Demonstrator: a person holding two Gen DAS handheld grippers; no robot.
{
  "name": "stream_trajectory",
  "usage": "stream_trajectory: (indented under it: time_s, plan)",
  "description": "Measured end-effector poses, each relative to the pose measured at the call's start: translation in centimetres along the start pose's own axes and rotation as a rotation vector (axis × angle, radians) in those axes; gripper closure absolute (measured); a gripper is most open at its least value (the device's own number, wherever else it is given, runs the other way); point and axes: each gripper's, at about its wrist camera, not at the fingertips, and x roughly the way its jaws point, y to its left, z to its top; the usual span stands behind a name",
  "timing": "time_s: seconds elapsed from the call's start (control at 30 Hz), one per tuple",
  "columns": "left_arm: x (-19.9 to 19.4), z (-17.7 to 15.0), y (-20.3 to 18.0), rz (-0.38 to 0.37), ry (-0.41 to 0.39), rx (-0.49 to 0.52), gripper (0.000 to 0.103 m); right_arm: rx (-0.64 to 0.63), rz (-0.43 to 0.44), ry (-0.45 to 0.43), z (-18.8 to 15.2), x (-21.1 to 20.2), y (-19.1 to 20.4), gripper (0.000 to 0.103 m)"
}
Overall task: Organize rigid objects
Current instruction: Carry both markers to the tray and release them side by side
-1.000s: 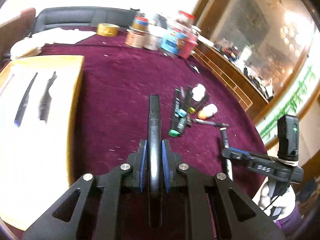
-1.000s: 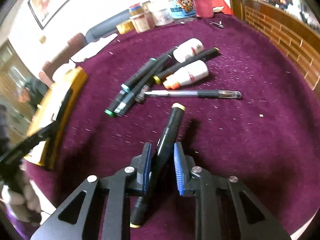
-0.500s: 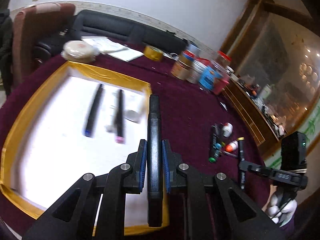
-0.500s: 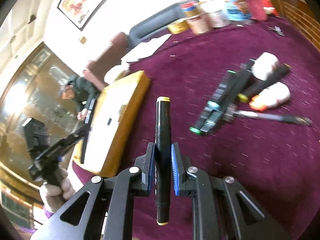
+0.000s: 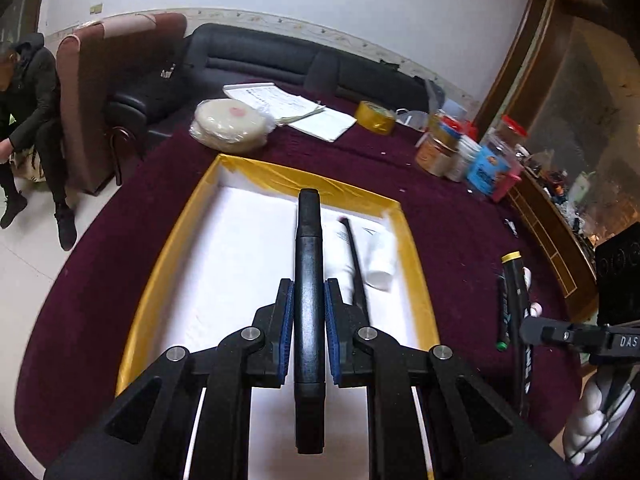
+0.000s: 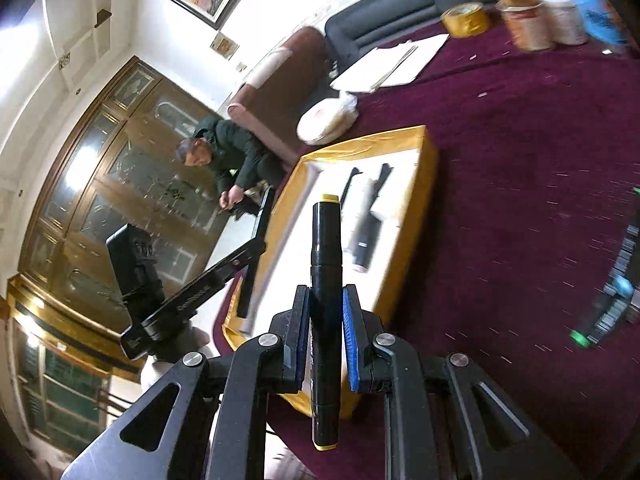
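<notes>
My left gripper [image 5: 308, 322] is shut on a black marker [image 5: 308, 264] and hangs over the white inside of a yellow-rimmed tray [image 5: 412, 240]. In the tray lie a thin black pen [image 5: 356, 260] and a white bottle [image 5: 380, 256]. My right gripper [image 6: 326, 330] is shut on a black marker with yellow caps [image 6: 326, 264], held above the tray's [image 6: 424, 200] near corner. From the right wrist the left gripper [image 6: 260, 216] shows at the tray's left side. More markers [image 6: 616, 292] lie on the purple cloth at far right.
A tape roll [image 5: 376, 117], jars and tins [image 5: 468, 152], papers [image 5: 292, 108] and a wrapped white disc [image 5: 230, 124] sit at the table's far side. A seated person [image 5: 28, 112], an armchair [image 5: 104, 92] and a dark sofa [image 5: 280, 60] stand beyond the table edge.
Both grippers swung left with their markers, from over the loose pile on the cloth to the tray. The left one now hangs over the tray; the right one reached its corner.
</notes>
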Motion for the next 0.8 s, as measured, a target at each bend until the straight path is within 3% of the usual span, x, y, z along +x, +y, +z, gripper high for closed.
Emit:
stream_trajectory:
  time_s: [0.2,0.4,0.6,0.73,0.8]
  plan:
    - [3.9,2.1,2.2,0.038,0.054,-0.033,0.091,0.07,0.054,0.084,3.8,7.7,1.5,0.088]
    - [6.7,3.2,4.4,0.085,0.089,-0.061,0.091,0.11,0.002,0.146,6.8,15.1,2.3,0.088]
    - [6.9,3.1,5.3,0.071,0.09,-0.092,0.091,0.107,-0.096,0.166,7.7,18.0,1.7,0.089]
    - [5.7,3.5,5.4,0.044,0.057,-0.104,0.089,0.09,-0.128,0.153,8.2,17.7,1.5,0.088]
    - [4.8,3.6,5.1,0.035,0.038,-0.108,0.085,0.078,-0.144,0.14,8.3,17.3,1.7,0.076]
